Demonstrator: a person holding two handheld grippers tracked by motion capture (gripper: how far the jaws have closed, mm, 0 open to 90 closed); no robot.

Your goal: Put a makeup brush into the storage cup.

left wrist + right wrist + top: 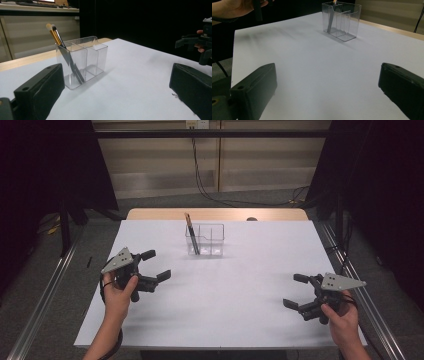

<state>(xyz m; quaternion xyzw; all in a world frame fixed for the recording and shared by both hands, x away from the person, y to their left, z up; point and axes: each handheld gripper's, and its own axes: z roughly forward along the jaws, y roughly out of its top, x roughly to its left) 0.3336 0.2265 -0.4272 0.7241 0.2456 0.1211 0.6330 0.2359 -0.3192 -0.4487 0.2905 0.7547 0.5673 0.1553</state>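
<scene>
High view: both claws, left [154,265] and right [297,291], released and apart on bench [225,310]; brushes [192,234] stand propped in clear organiser [212,241].

- The table [215,320] runs away from the person, its far edge toward the back wall.
- The divided holder [205,240] stands on the table, in the far half, near the middle across its width.
- Two brushes [56,35] stand in the holder's left end compartment, leaning, tips above the rim; the two tips touch or nearly touch.
- The left gripper [152,265] sits over the left side, nearer the person than the holder and to its left, apart from it.
- The right gripper [295,291] sits over the right side near the table's edge, nearer still to the person, well apart from the holder.
- The holder lies between the two grippers, farther back than both.
</scene>
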